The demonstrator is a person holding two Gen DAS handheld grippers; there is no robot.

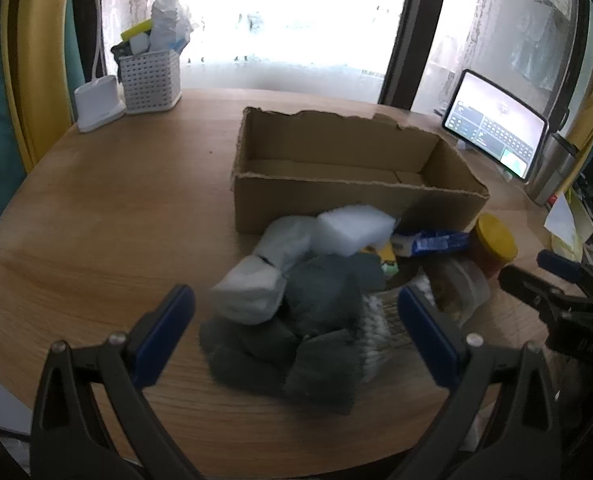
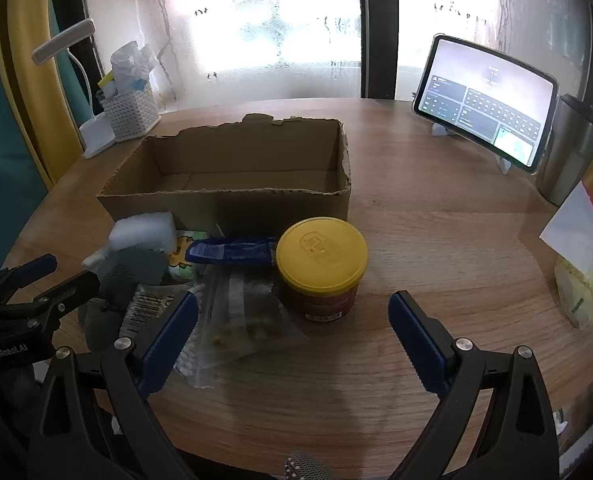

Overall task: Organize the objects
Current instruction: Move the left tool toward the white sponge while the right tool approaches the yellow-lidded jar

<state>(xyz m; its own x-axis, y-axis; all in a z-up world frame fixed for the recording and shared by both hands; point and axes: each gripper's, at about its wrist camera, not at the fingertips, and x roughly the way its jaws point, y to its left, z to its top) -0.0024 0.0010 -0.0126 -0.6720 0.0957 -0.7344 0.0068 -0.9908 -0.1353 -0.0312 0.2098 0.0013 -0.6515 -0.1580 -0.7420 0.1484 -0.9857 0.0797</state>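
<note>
Two grippers hang tilted down over a round wooden table (image 2: 416, 240), both with jaws spread wide and nothing between the pads. The left gripper (image 1: 296, 344) frames a heap of grey cloths (image 1: 296, 340) with a white foam block (image 1: 352, 230) behind them. The right gripper (image 2: 292, 344) sits just short of a yellow-lidded jar (image 2: 322, 268), with a clear bag of cotton swabs (image 2: 232, 320) by its left finger. All this clutter lies against the near wall of an open cardboard box (image 2: 224, 204).

Only the right view shows the jar lid's embossed mark, unreadable, and mirrored lettering on the other gripper's body. The left view is blurred. A tablet (image 2: 484, 100) stands at the back right, its text too small to read.
</note>
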